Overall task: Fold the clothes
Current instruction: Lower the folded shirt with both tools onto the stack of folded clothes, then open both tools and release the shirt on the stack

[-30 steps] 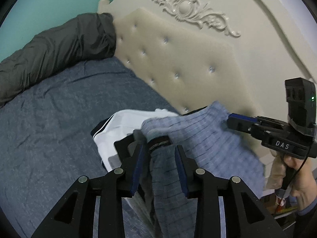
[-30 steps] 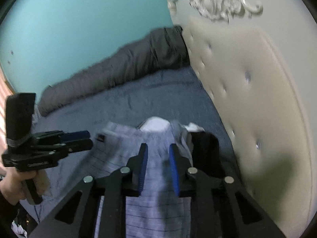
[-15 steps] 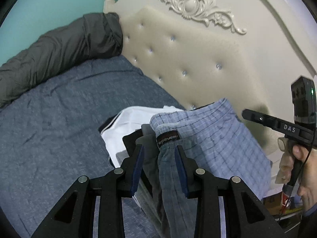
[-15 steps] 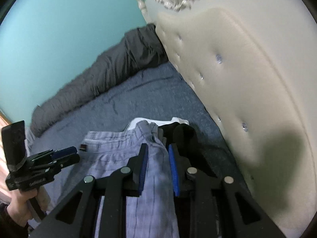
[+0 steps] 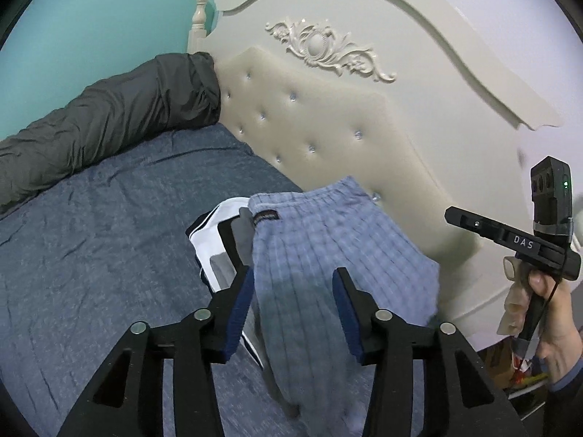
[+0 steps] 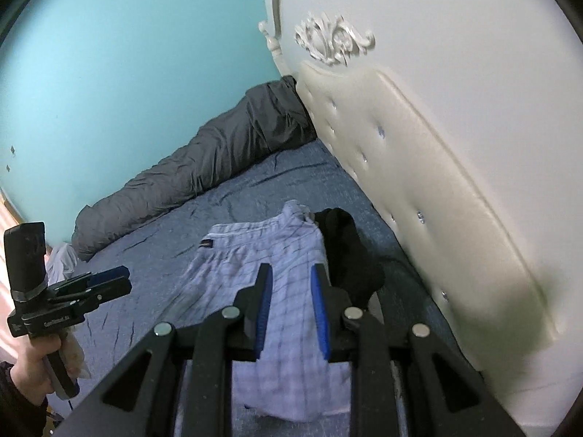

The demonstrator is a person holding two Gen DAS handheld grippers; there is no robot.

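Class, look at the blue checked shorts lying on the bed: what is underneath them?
Under the blue checked shorts lie a white garment and black clothing, only their edges showing; the rest is covered.

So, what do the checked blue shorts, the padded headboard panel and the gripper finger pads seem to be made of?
Checked blue shorts: thin woven cloth, probably cotton, matte; it creases softly and shows a fine check.
Padded headboard panel: cream leather or faux leather, slight sheen, tufted with shiny studs.
Finger pads: blue, matte, look like rubber or foam; the left gripper frame looks like black hard plastic.
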